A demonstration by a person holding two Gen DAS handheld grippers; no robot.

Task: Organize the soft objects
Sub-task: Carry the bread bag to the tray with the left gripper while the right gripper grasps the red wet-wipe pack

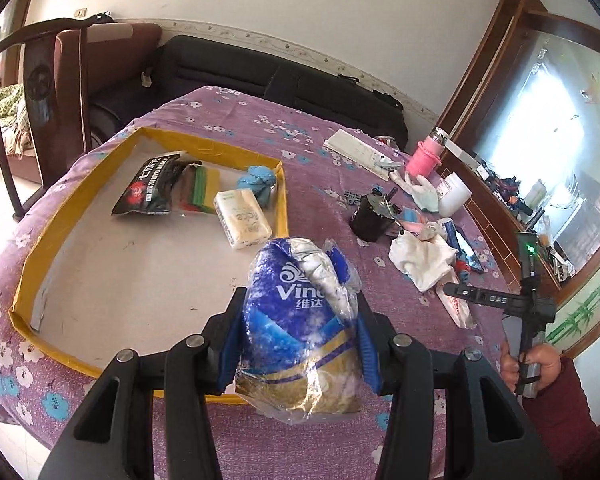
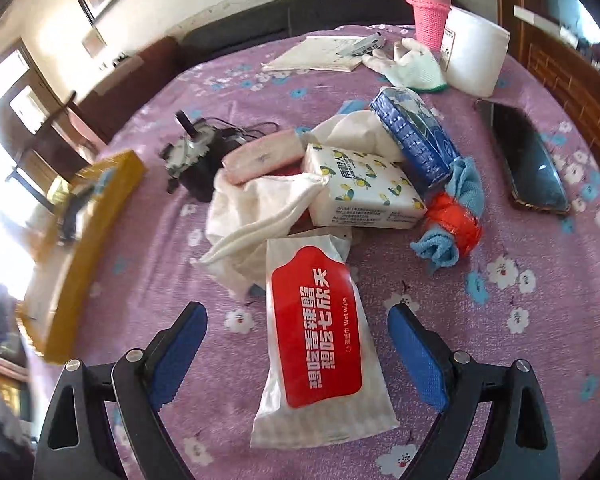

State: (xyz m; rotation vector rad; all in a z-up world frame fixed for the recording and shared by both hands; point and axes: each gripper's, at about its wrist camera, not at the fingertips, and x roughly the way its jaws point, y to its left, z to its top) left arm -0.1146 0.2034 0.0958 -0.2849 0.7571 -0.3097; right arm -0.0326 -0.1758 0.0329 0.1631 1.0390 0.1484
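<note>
The left gripper (image 1: 300, 332) squeezes a crinkly blue-and-gold plastic tissue pack (image 1: 300, 320). The right gripper (image 2: 298, 356) is wide open and holds nothing. A white-and-red wet wipe packet (image 2: 320, 340) lies between its blue pads (image 2: 418, 356), untouched.

tray (image 1: 278, 200) left of cloth pile (image 1: 424, 260), tissue packs (image 1: 246, 218) inside tray

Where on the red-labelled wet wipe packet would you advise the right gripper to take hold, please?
Probably across the middle of the wet wipe packet, coming from above. It lies flat on the tablecloth, long axis between the open right gripper fingers, so its narrow width fits the jaws. Its far end touches the white cloth bag.
</note>
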